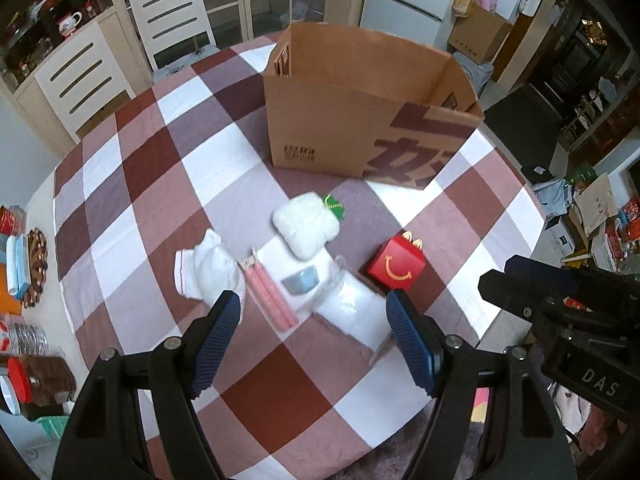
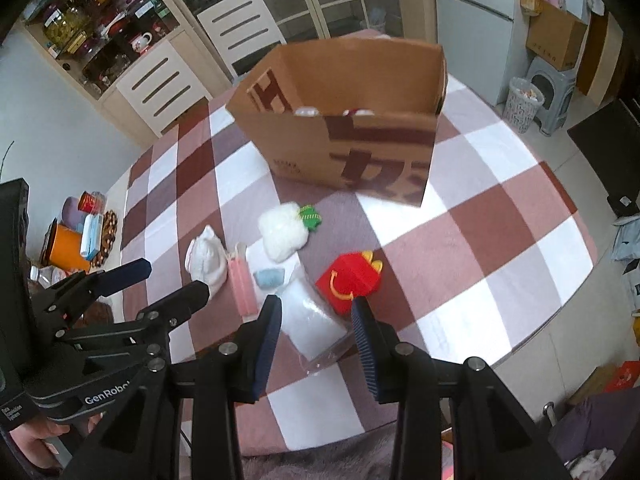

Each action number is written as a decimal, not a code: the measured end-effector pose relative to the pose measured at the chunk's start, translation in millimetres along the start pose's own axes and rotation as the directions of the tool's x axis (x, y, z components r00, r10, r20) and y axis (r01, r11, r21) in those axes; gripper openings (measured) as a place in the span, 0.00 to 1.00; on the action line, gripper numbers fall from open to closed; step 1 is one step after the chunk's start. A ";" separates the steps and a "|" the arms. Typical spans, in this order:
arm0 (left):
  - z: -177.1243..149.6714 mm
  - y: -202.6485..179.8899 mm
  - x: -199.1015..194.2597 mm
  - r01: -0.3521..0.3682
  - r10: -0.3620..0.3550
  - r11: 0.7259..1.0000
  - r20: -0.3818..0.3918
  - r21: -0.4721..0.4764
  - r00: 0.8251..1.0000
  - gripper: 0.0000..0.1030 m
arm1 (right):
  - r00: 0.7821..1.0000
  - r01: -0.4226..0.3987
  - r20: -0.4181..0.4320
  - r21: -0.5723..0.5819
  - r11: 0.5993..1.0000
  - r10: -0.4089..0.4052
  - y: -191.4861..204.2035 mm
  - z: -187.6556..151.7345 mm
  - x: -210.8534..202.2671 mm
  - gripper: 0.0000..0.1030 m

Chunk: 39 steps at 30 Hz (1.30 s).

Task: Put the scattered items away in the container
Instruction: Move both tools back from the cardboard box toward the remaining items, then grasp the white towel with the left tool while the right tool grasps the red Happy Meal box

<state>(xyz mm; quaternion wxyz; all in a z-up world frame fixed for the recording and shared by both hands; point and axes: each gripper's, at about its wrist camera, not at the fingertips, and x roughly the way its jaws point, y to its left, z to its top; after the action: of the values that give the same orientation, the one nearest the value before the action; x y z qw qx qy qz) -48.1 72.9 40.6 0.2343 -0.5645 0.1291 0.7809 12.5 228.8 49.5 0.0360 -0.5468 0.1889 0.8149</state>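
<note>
I hold my left gripper (image 1: pixel 312 312) with jaws wide apart and empty, above the pink packet (image 1: pixel 269 295) near the tablecloth's (image 1: pixel 120 208) near edge, its long axis running toward the cardboard box (image 1: pixel 340 120). My right gripper (image 2: pixel 316 312), narrower but empty, hovers over the clear bag (image 2: pixel 312 322).

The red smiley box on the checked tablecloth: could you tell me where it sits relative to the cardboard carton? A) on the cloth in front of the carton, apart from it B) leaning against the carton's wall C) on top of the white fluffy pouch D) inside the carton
A: the red smiley box rests on the cloth nearer the camera than the cardboard carton, with bare tablecloth between them.
</note>
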 end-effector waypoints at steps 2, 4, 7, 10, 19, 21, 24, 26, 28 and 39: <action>-5.6 2.7 2.1 -0.004 0.004 1.000 -0.009 -0.006 1.000 0.74 | 1.000 0.000 -0.014 0.002 1.000 0.000 0.8 -6.0 3.8 0.36; -9.0 5.1 3.5 -0.005 0.005 1.000 -0.017 -0.012 1.000 0.74 | 1.000 0.000 -0.025 0.004 1.000 0.000 1.2 -11.1 7.1 0.36; -17.2 8.5 6.7 -0.007 0.007 1.000 -0.029 -0.018 1.000 0.74 | 0.999 0.001 -0.039 0.009 1.000 -0.001 1.1 -17.9 11.4 0.36; -25.6 10.6 11.4 -0.008 0.007 1.000 -0.047 -0.022 0.999 0.74 | 0.998 0.003 -0.060 0.009 1.000 -0.003 1.8 -25.5 17.2 0.36; -53.0 33.2 35.7 -0.009 0.001 0.997 -0.108 -0.081 0.994 0.74 | 0.991 0.045 -0.128 -0.005 0.999 -0.045 -2.7 -51.9 43.3 0.36; -58.3 44.6 46.1 -0.017 0.003 0.994 -0.133 -0.105 0.991 0.74 | 0.988 0.061 -0.141 -0.004 0.998 -0.061 -7.1 -56.6 50.2 0.36; -60.5 64.5 57.4 -0.017 -0.008 0.987 -0.155 -0.158 0.988 0.74 | 0.986 0.074 -0.151 0.016 0.997 -0.071 -14.9 -58.2 58.0 0.36; -58.6 76.8 61.3 -0.015 -0.016 0.981 -0.156 -0.195 0.988 0.74 | 0.986 0.077 -0.150 0.026 0.997 -0.073 -18.1 -56.0 60.6 0.36; -54.1 90.5 66.6 -0.011 -0.026 0.973 -0.156 -0.232 0.987 0.74 | 0.986 0.079 -0.152 0.023 0.997 -0.075 -18.4 -53.4 63.6 0.36; -16.0 125.3 101.5 -0.032 -0.011 0.964 -0.158 -0.265 0.987 0.74 | 0.987 0.079 -0.142 0.046 0.996 -0.072 -18.3 -34.4 80.8 0.36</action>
<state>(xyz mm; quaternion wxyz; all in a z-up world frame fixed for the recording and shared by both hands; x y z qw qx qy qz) -124.8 -19.5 -68.1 0.1409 -0.6503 0.0440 0.7452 15.2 221.8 -39.9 0.0674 -0.6084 0.1909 0.7674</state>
